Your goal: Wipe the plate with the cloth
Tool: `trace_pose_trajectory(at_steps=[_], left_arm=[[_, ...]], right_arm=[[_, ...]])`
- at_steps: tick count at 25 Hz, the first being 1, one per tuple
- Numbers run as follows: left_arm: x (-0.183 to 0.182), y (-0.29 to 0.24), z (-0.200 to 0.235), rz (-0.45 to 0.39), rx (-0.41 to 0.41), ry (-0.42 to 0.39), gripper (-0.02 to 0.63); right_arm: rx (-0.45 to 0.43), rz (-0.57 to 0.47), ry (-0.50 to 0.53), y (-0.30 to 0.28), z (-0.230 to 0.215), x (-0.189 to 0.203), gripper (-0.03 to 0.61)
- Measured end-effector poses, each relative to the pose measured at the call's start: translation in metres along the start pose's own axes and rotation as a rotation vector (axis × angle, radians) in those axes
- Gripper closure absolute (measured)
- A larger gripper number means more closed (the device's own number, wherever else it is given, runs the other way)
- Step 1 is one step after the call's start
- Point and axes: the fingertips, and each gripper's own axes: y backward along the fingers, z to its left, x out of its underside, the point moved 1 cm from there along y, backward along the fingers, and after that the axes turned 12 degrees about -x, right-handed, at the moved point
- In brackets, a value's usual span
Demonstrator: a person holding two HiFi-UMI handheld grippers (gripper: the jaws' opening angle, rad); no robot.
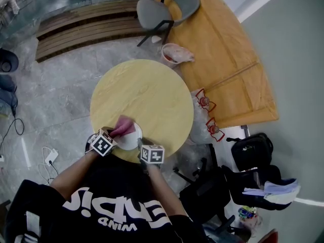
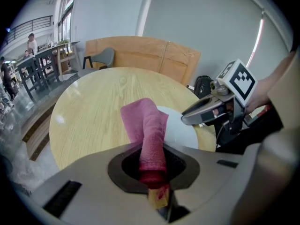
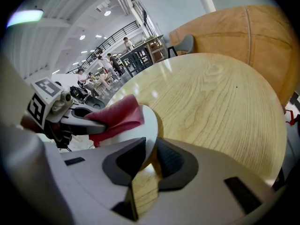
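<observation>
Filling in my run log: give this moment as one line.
left gripper: shut on cloth | right gripper: shut on plate rim | cloth lying over plate | plate at near edge of table

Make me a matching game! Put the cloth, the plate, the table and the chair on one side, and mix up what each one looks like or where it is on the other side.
Things:
1. cloth
2. plate
3. table
4. chair

Clues:
A. grey, on the floor beyond the table
B. pink, pinched in the jaws of the left gripper
C. round, pale yellow wood
D. white, its rim between the jaws of the right gripper

Pairs: 1-B, 2-D, 3-C, 4-A
</observation>
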Motion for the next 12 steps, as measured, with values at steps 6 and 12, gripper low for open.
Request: trace_pose_trajectory(at_steps=[6, 12], left_arm=[[-0.016, 0.025, -0.005, -0.036, 0.076, 0.035, 0.566], [-0.028, 0.03, -0.04, -0.04, 0.179, -0.044, 0.566]], right_arm=[[-0.005, 0.0, -0.001, -0.001, 0.0, 0.0, 0.492], [-0.007, -0.006, -0.009, 0.0, -0.001, -0.001, 0.492]])
